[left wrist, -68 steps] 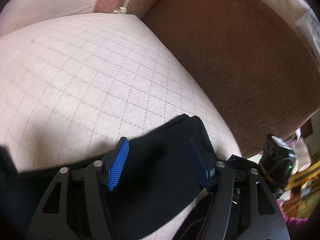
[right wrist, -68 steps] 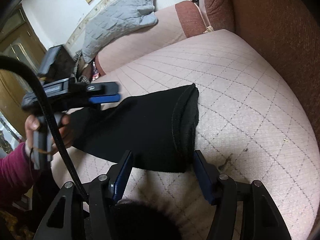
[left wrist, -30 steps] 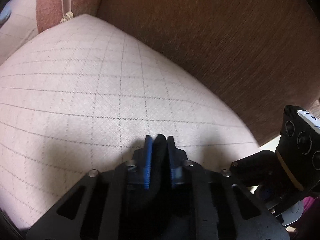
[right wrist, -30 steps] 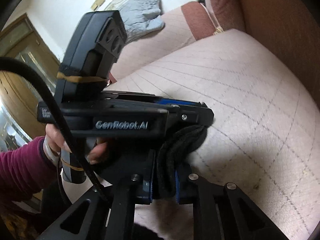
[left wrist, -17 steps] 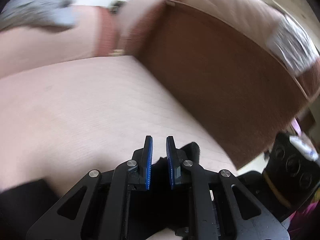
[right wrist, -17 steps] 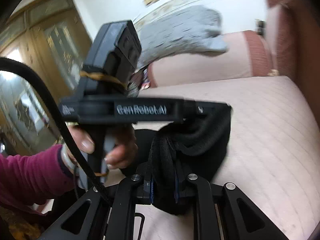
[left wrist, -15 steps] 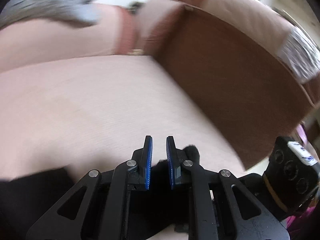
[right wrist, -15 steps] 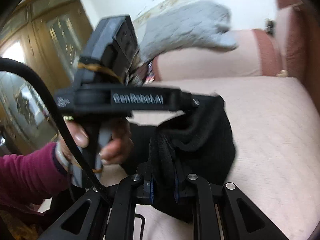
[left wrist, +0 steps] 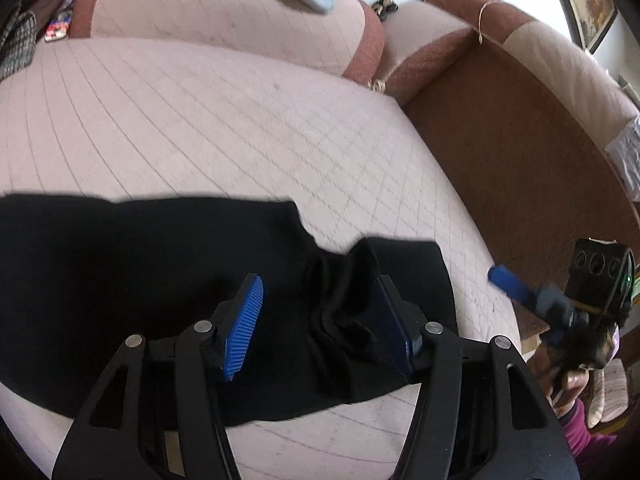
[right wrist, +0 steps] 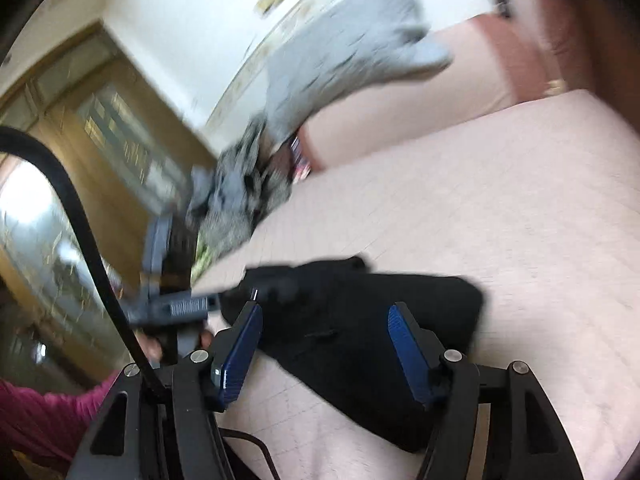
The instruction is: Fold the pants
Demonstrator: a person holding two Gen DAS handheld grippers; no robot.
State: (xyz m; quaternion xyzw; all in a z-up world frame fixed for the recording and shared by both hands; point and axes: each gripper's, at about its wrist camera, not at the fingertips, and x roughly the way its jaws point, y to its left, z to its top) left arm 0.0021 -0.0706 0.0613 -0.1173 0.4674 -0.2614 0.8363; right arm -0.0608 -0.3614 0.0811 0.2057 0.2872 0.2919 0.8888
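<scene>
A: Jaws?
B: Left gripper and right gripper both released and still spreading, pads clear of the cloth between them.
A: The pants?
B: Pants lie folded on the pink quilted sofa seat, bunched near the left gripper.

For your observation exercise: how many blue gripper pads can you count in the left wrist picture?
3. Two are on the left gripper, one pad left of the crumpled black pants, one right. A third shows far right on the right gripper; its partner is hidden.
</scene>
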